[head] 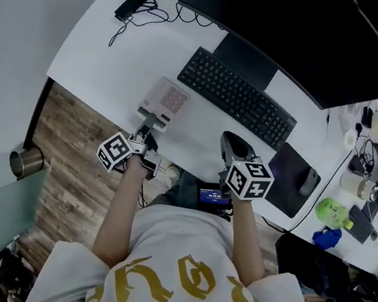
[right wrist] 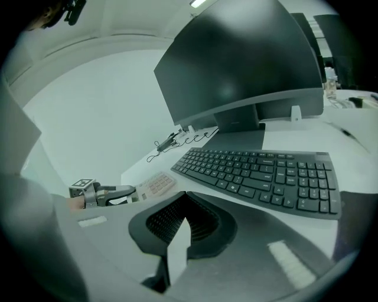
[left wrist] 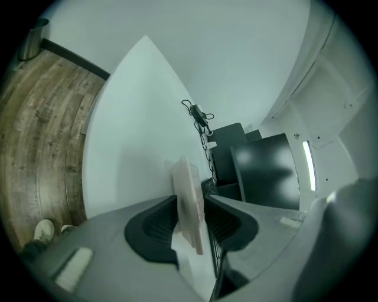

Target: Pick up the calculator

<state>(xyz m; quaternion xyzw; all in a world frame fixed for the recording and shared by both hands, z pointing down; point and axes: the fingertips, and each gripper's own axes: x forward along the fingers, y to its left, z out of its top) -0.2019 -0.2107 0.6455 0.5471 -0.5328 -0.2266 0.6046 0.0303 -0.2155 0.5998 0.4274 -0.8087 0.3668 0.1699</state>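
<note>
My left gripper [head: 149, 122] pinches the near short end of the pale pink, flat plastic calculator [head: 166, 99]. Its long axis runs straight ahead of the jaws, over the white desk [head: 112, 53]. Only that gripper's view shows the slab edge-on between both pads. My right gripper [right wrist: 186, 197], jaws together and empty, sits farther off.

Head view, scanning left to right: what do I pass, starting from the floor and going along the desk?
metal cylinder on the floor → power adapter → calculator → keyboard → mouse → green object
</note>
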